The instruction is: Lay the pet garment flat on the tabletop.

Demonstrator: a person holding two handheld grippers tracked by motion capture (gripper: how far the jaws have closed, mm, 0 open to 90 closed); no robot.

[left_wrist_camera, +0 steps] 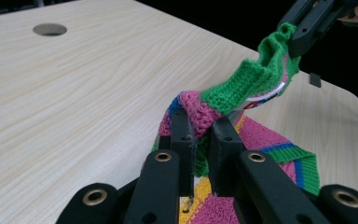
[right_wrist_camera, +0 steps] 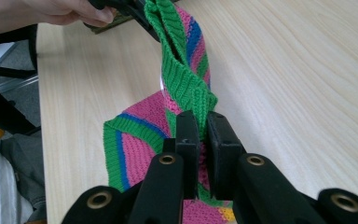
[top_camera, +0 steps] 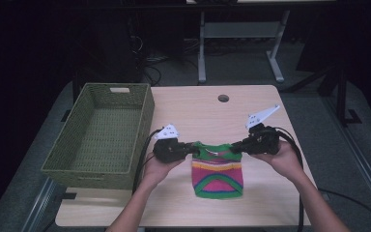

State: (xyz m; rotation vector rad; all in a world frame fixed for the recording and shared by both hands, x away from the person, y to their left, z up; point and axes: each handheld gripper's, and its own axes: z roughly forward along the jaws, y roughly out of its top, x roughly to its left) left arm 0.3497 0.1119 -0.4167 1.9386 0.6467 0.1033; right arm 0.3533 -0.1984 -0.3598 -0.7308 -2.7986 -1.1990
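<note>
I have the small knitted sweater [top_camera: 217,171] near the front middle of the bench [top_camera: 198,111], held by its two top corners. My left gripper [top_camera: 192,149] has its fingers [left_wrist_camera: 182,135] clamped on the pink and green knit at the sweater's left shoulder; in the left gripper view the cloth is squeezed in the narrow gap between them. My right gripper [top_camera: 235,146] has its fingers [right_wrist_camera: 186,135] closed on the green ribbed edge at the other shoulder, the cloth bunched between them. Between the two grips the green collar band runs roughly level and stretched, lifted off the wood, and in each gripper view I see it rising away toward the opposite gripper. From that band the body of the sweater runs toward me, so its long axis goes from the far side to the near side of the bench, collar away, green hem nearest me. The lower part with the pink panel and green arc lies flat on the bench. A green woven basket [top_camera: 125,150] sits at the left side of the bench, well apart from the sweater.
</note>
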